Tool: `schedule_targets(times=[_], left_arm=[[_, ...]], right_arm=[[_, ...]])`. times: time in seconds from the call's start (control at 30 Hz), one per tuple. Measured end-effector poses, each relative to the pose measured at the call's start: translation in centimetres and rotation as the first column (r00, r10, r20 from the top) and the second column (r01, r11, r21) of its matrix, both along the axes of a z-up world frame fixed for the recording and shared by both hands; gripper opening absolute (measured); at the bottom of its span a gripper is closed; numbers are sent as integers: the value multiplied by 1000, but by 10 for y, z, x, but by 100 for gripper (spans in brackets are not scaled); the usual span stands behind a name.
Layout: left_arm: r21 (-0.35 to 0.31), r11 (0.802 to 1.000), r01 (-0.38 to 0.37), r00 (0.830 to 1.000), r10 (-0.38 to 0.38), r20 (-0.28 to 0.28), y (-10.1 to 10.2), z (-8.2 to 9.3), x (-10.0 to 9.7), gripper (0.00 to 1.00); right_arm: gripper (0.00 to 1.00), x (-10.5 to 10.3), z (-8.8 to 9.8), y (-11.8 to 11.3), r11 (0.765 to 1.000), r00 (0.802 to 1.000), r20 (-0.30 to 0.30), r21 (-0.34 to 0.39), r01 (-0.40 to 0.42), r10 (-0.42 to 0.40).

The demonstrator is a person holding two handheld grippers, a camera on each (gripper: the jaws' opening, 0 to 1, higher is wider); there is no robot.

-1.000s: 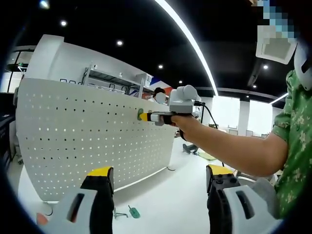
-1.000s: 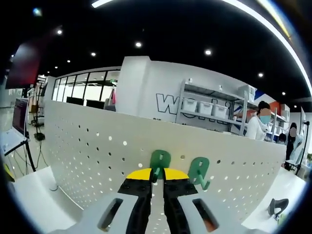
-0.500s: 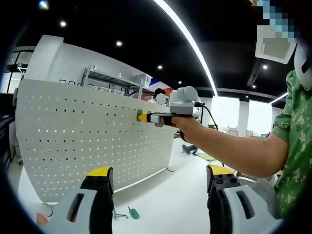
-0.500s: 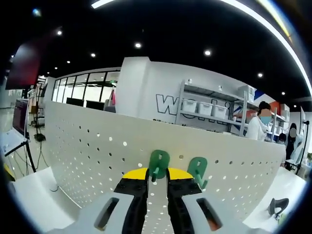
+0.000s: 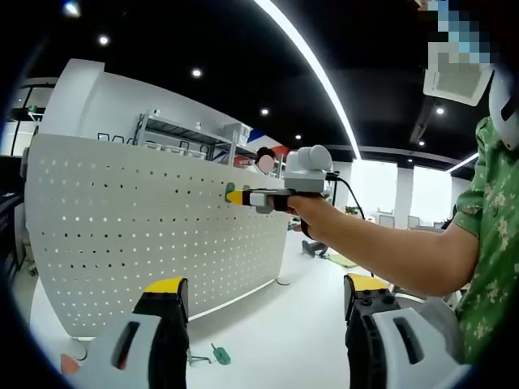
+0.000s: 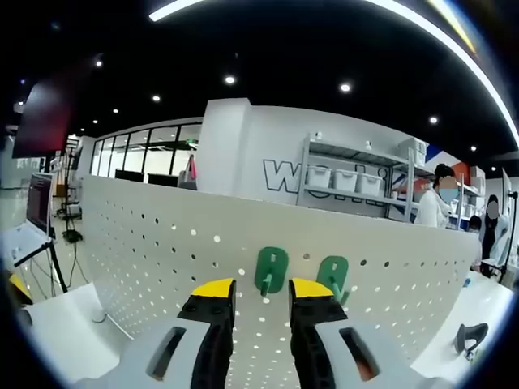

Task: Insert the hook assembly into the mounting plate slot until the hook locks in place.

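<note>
Two green hooks, one just beside the other, hang upright on the standing white perforated mounting plate.

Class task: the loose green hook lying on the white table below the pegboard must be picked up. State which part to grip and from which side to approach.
Judging from the left gripper view, the loose green hook lies flat on the table. Come down from above and pinch its slim stem across the width; finer shape is too small to tell.

The right claw is standing with its yellow-tipped jaws slightly parted, gripping nothing. The left claw is hanging wide open, while the person's bare forearm is reaching forward.
</note>
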State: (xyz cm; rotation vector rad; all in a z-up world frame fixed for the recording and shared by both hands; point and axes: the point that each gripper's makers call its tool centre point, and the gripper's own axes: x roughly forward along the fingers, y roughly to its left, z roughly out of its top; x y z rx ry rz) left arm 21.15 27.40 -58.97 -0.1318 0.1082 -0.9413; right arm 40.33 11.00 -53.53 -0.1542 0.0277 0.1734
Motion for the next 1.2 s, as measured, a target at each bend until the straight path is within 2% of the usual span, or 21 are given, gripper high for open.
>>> schedule_targets(times=[0.13,0.3,0.53,0.67,0.9,1.2], left_arm=[[0,1000,1,1000,-1,1,-1,0,-1,81],[1,1000,1,1000,-1,4,-1,1,-1,82],[2,1000,3,1000,-3,4,-3,2,-2,82],[1,1000,4,1000,-4,5,-3,2,-2,82],[4,1000,6,1000,-6,3,-4,2,-3,83],[5,1000,6,1000,-6,10,-6,5,-4,83]], right_arm=[[30,-3,-1,1,1000,1000,2,6,-11,11],[42,-7,0,4,999,999,13,34,-32,32],[48,-12,-6,8,997,998,-2,41,-60,60],[61,-15,-5,11,993,996,15,72,-88,87],[75,-20,-5,17,983,991,26,128,-132,129],[83,-30,-11,22,976,984,7,127,-176,177]])
